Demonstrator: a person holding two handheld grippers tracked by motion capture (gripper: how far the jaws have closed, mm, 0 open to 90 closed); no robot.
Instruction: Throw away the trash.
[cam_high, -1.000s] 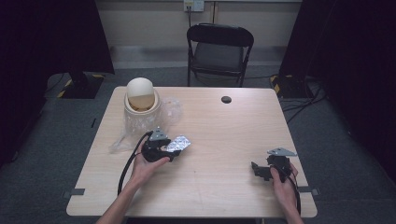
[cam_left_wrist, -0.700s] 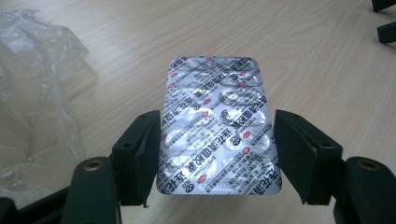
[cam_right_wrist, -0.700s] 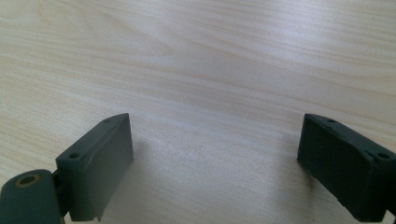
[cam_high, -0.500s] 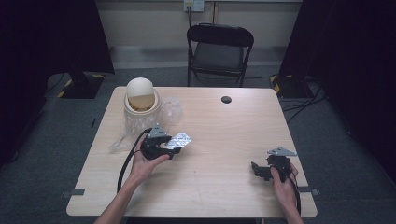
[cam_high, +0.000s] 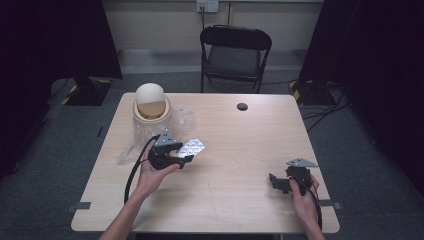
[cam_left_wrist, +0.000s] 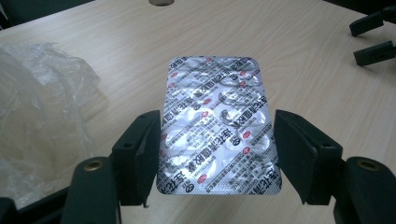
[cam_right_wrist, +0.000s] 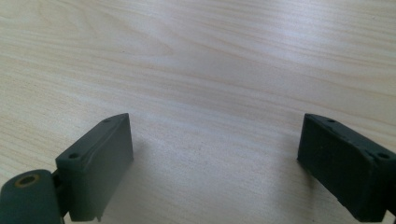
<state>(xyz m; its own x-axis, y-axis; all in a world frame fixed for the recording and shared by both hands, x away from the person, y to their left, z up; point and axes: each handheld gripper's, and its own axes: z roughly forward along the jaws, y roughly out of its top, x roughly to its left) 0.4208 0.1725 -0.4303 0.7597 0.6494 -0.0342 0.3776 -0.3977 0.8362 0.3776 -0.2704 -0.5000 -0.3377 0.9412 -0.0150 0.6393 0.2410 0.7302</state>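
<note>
A silver foil blister pack (cam_high: 192, 148) of pills is held a little above the wooden table (cam_high: 240, 145). My left gripper (cam_high: 187, 154) is shut on it, left of the table's middle. In the left gripper view the pack (cam_left_wrist: 217, 121) lies flat between the two black jaws, whose pads press its long edges, and my left gripper (cam_left_wrist: 217, 116) points across the table. My right gripper (cam_high: 274, 182) rests low near the front right edge, jaws wide apart. In the right gripper view my right gripper (cam_right_wrist: 215, 126) has nothing but bare wood between its jaws.
A cream container with a domed lid (cam_high: 150, 102) stands at the back left, with crumpled clear plastic (cam_high: 182, 117) beside it. That plastic (cam_left_wrist: 37, 107) lies just left of the held pack. A small black disc (cam_high: 242, 106) sits near the far edge. A black chair (cam_high: 235, 52) stands behind the table.
The left gripper has risen slightly with the blister pack still in its jaws. The right gripper has stayed where it was.
</note>
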